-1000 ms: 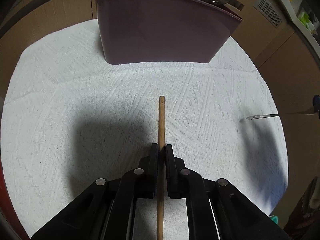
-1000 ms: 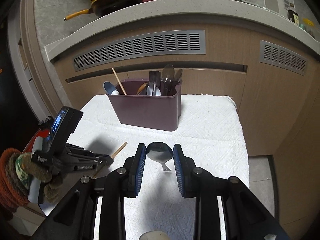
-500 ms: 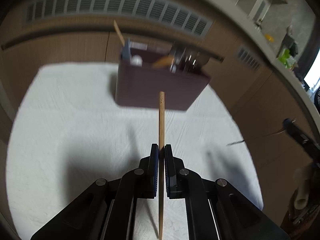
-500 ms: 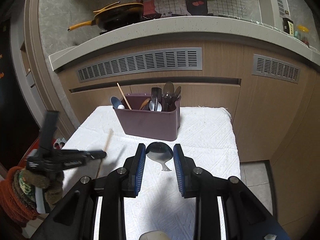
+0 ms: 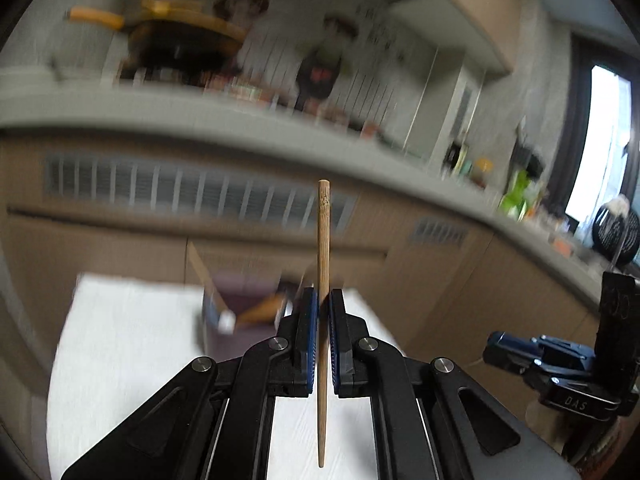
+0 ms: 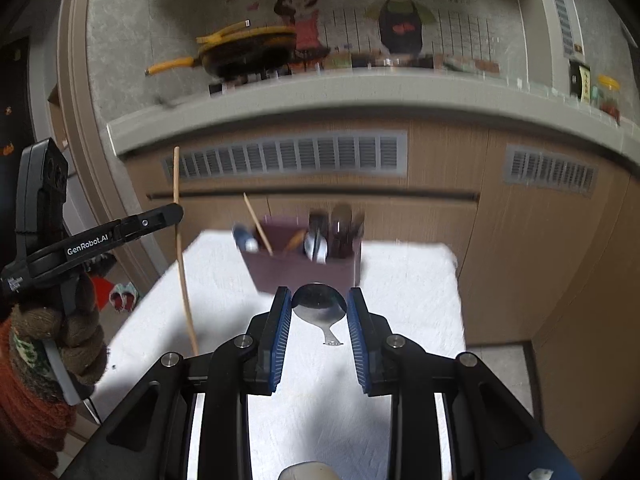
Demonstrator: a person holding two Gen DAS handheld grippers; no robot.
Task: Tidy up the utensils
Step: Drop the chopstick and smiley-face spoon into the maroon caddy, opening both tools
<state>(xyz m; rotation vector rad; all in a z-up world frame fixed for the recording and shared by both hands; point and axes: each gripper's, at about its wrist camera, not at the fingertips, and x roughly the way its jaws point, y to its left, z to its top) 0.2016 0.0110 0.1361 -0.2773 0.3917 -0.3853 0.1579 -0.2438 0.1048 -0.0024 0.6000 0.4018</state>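
**Chopstick held upright, caddy lying ahead and below the left gripper**

The left gripper [image 5: 323,308] is clenching its jaws on a wooden chopstick [image 5: 322,256], whose long axis is standing nearly vertical, blunt end up and thin tip hanging below the jaws above the white-covered tabletop [image 6: 404,280]. The maroon utensil caddy [image 6: 304,276] is sitting forward of and lower than that tip (blurred in the left wrist view, so the exact offset is hard to judge), already bristling with utensils. The right gripper [image 6: 319,312] is grasping a metal spoon [image 6: 319,307] by the bowl, its jaws pressing the bowl's edges, and is facing the caddy more squarely, though the left one is looking likelier to drop its piece in first.
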